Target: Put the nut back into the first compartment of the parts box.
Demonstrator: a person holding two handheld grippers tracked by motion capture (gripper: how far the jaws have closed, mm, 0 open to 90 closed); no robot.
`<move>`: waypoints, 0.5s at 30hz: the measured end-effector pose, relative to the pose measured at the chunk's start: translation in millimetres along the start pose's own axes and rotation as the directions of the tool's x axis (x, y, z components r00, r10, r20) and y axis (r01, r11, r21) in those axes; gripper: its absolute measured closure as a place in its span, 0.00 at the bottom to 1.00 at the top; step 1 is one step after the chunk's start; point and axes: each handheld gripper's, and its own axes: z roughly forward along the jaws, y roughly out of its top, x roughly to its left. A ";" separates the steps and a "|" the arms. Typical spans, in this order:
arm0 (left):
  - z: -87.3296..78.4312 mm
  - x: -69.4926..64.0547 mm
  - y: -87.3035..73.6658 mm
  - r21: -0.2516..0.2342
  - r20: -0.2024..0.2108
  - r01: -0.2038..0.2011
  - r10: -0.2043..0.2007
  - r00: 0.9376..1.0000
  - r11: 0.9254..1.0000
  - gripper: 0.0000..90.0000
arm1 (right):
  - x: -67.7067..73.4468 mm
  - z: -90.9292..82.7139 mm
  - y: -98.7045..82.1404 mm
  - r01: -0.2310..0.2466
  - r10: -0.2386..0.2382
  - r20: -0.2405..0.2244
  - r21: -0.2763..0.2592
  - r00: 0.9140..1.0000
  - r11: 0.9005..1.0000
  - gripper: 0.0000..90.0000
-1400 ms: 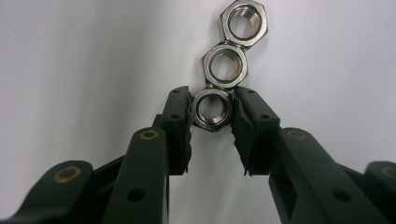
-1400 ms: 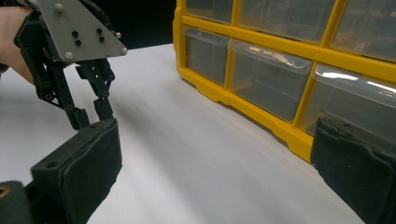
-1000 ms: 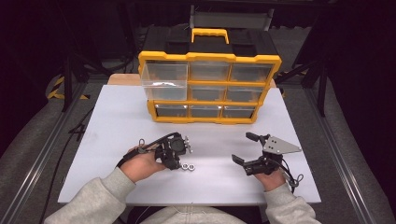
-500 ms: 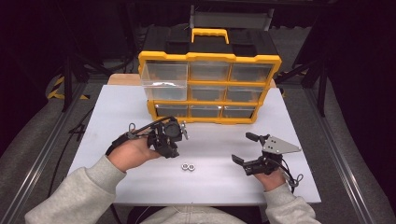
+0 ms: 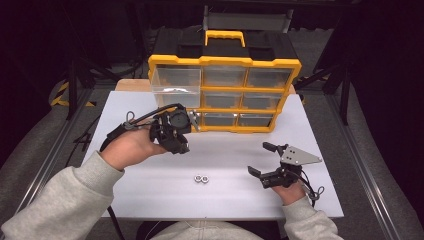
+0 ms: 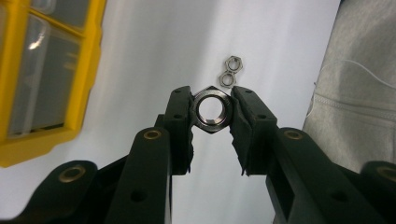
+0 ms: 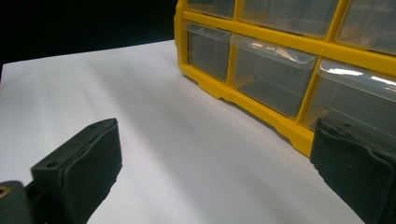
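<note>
On the white tabletop [image 5: 150, 200], in front of the person, stands a yellow-framed plastic organiser with clear drawers [image 5: 225, 95]; its top-left drawer [image 5: 176, 88] is pulled out toward the person. In the high view the left gripper [image 5: 192, 122] is held above the table just in front of the organiser's lower left drawers, and what its jaws carry is too small to make out there. The left gripper view settles that: the black jaws are clamped on a large silver hexagonal steel nut [image 6: 213, 109], one pad against each opposite flat, with the nut's bore facing the camera. Beyond the nut, that view shows two small silver hexagonal nuts [image 6: 230, 71] lying side by side and touching on the white surface, beside a grey sweatshirt sleeve. The high view places this pair [image 5: 201, 178] on the near-centre of the table, between the two hands and well apart from the organiser.

The right gripper [image 5: 260, 160] rests low at the right of the table with its jaws spread apart and nothing between them. The right gripper view confirms the gap, bare white table lying between the two dark pads [image 7: 93, 163], and it shows the organiser's lower drawers close up.
</note>
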 end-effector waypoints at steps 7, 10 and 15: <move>-26.9 8.0 4.7 -0.019 -0.016 0.006 -0.006 1.000 1.000 0.77 | -0.2 0.9 -0.2 0.000 0.000 -0.007 0.006 1.000 1.000 0.03; -40.2 10.1 8.6 -0.027 -0.020 -0.010 0.009 1.000 1.000 0.77 | -0.6 0.9 -0.3 0.000 0.000 -0.010 0.007 1.000 1.000 0.03; -61.8 16.2 13.4 -0.048 -0.031 -0.004 0.002 1.000 0.999 0.77 | -0.6 1.4 -0.6 -0.001 0.002 -0.013 0.011 1.000 1.000 0.03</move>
